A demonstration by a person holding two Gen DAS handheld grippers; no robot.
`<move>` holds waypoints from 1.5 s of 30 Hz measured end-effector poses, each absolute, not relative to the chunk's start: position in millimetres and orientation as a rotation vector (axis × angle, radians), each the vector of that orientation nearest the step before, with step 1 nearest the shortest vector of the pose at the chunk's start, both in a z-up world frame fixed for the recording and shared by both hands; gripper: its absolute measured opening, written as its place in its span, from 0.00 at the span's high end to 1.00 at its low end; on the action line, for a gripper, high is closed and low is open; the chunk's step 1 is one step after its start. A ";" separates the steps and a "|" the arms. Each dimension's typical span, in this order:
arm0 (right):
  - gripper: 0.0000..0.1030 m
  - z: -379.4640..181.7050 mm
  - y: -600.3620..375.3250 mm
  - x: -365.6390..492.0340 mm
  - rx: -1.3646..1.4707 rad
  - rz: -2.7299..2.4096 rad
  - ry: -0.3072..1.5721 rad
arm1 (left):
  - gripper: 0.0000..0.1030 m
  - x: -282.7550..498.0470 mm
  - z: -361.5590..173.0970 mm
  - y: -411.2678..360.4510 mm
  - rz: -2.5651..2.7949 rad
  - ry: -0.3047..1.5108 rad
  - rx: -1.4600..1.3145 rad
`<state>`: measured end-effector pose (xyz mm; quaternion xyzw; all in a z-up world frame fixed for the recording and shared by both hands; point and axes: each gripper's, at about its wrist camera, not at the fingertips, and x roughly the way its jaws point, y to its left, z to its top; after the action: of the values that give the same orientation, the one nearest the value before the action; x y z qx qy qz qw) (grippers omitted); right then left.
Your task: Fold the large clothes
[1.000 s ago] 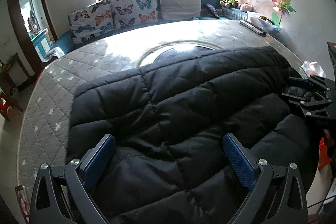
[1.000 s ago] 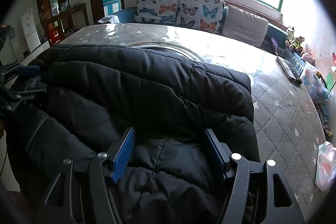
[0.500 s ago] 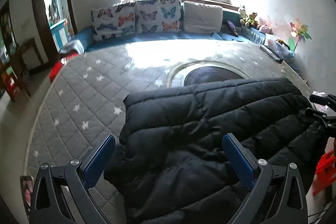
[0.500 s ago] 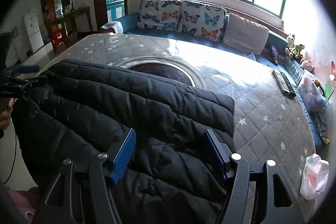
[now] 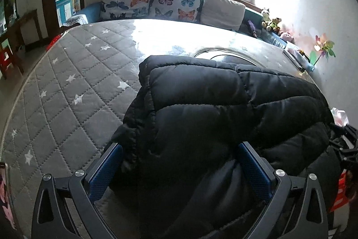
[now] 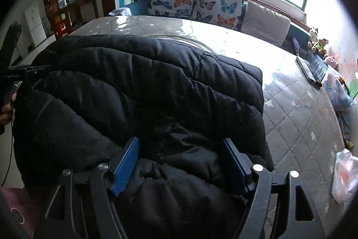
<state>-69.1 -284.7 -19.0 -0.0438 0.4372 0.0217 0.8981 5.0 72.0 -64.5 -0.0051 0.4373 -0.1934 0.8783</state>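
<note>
Black padded jacket (image 5: 223, 109) heaped on quilted bed (image 5: 67, 91), near edge, long axis running side to side between both hands. Left gripper (image 5: 179, 169) spread wide, straddling jacket's left end. Right gripper (image 6: 181, 162) just opened wider, padding bunched between, unpinched, at right end.
</note>
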 end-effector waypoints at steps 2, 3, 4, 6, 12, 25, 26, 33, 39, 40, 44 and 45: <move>0.21 -9.5 -287.9 -72.3 -0.087 0.054 0.906 | 0.00 2.4 -58.5 78.2 -0.403 0.911 0.002; 0.21 -2.4 -291.1 -73.8 -0.082 0.056 0.906 | 0.00 1.5 -54.4 78.6 -0.401 0.909 0.003; 0.21 2.0 -292.5 -75.7 -0.080 0.053 0.900 | 0.00 1.9 -49.2 80.1 -0.405 0.907 0.000; 0.21 10.5 -298.6 -79.4 -0.068 0.053 0.886 | 0.00 -1.9 -40.0 87.2 -0.415 0.902 -0.004; 0.20 -19.2 -315.1 -74.4 -0.017 0.040 0.967 | 0.00 2.8 -21.8 99.2 -0.392 0.899 -0.007; 0.17 15.2 -347.6 -67.7 0.048 0.041 0.919 | 0.00 43.5 -25.0 84.6 -0.448 1.008 -0.018; 0.17 14.5 -353.8 -63.6 0.065 0.039 0.919 | 0.00 47.7 -29.4 84.3 -0.454 1.025 -0.029; 0.16 -20.3 -385.6 -27.3 0.259 0.140 0.971 | 0.00 63.4 -49.6 90.8 -0.520 1.043 -0.093; 0.00 -54.5 -417.6 -18.8 0.471 0.249 0.995 | 0.00 76.1 -69.5 94.6 -0.576 1.070 -0.161; 0.00 -61.1 -422.1 -18.2 0.498 0.273 0.999 | 0.00 78.4 -72.3 94.9 -0.583 1.070 -0.162; 0.00 -80.8 -429.9 -16.4 0.619 0.336 1.025 | 0.00 88.5 -83.1 93.3 -0.622 1.085 -0.187; 0.00 -80.3 -429.8 -19.0 0.617 0.346 1.008 | 0.00 91.1 -86.1 93.2 -0.632 1.090 -0.197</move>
<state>-19.0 -429.8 -80.3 0.2894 0.4727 0.1620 0.8164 91.1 93.2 -86.1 -0.0918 0.5088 -0.2949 0.8036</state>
